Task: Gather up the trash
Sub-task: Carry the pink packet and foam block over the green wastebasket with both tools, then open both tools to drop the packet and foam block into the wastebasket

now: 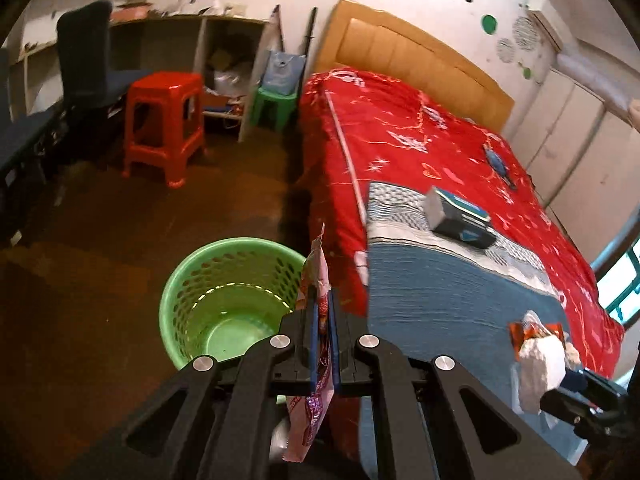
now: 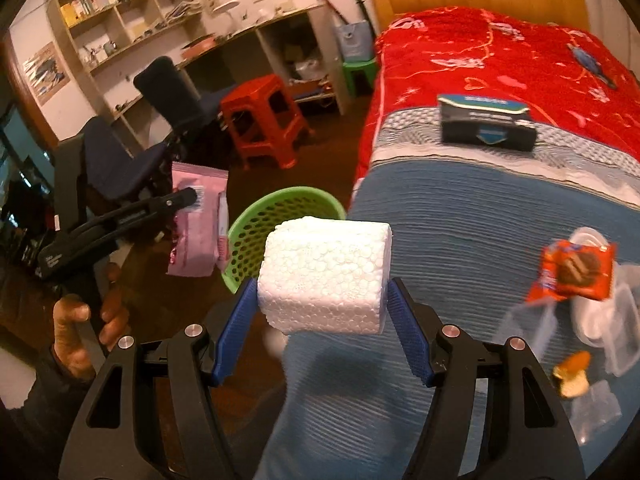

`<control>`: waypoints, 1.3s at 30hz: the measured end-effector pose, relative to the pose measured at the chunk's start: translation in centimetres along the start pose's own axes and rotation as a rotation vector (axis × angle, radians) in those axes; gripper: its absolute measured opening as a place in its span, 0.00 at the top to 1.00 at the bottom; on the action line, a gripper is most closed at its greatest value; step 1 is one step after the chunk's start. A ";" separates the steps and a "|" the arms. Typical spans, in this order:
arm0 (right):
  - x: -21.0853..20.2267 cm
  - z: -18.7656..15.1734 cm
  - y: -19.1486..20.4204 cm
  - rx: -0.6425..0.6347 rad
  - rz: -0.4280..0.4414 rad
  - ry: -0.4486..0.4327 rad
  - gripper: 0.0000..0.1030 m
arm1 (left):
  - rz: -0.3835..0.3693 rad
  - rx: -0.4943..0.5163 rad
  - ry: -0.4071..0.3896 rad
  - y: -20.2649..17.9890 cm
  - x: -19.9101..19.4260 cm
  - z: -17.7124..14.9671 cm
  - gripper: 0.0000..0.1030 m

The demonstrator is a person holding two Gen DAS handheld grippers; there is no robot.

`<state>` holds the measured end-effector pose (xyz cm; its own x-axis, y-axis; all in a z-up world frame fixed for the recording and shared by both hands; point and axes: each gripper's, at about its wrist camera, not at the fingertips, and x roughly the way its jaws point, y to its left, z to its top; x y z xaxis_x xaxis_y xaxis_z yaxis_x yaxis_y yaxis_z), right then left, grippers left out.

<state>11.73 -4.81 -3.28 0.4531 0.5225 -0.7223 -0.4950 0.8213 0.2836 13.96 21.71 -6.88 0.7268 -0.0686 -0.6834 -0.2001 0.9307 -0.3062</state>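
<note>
My left gripper [image 1: 324, 316] is shut on a pink snack wrapper [image 1: 316, 280], held just right of the green perforated waste basket [image 1: 192, 292] on the floor. The same wrapper [image 2: 198, 224] and basket [image 2: 256, 224] show in the right wrist view. My right gripper [image 2: 324, 312] is shut on a white foam block [image 2: 324, 276], held above the bed's blue blanket edge near the basket. The block also shows in the left wrist view [image 1: 540, 364]. An orange cookie wrapper [image 2: 572, 272], clear plastic containers [image 2: 600, 320] and a food scrap [image 2: 574, 372] lie on the bed.
A dark box [image 2: 486, 124] sits on the bed [image 1: 440, 140] with its red cover. A red stool [image 1: 164, 124], a green stool [image 1: 276, 106], dark chairs [image 2: 116, 160] and shelves [image 2: 120, 20] stand across the brown floor.
</note>
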 end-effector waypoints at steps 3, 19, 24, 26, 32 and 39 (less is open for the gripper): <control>0.9 0.2 0.8 -0.005 0.011 0.012 0.36 | 0.017 -0.011 0.003 1.4 0.4 0.0 0.95; 9.3 2.2 4.8 -0.060 0.036 0.127 0.35 | 0.111 -0.041 0.105 6.9 7.0 0.2 0.94; 12.5 3.4 5.7 -0.061 0.041 0.152 0.35 | 0.128 -0.062 0.130 8.7 8.8 -0.3 0.93; 13.7 4.1 6.0 -0.042 0.059 0.163 0.35 | 0.130 -0.070 0.139 9.4 9.4 -0.3 0.92; 16.3 6.1 6.4 0.004 0.103 0.153 0.26 | 0.130 -0.114 0.144 10.8 9.9 -0.6 0.72; 17.1 7.3 6.4 0.044 0.115 0.144 0.23 | 0.141 -0.131 0.140 11.4 9.5 -1.0 0.61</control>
<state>21.74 11.03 -9.25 0.2827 0.5781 -0.7655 -0.5031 0.7688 0.3948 17.89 31.30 -17.52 0.5893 0.0007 -0.8079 -0.3831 0.8806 -0.2787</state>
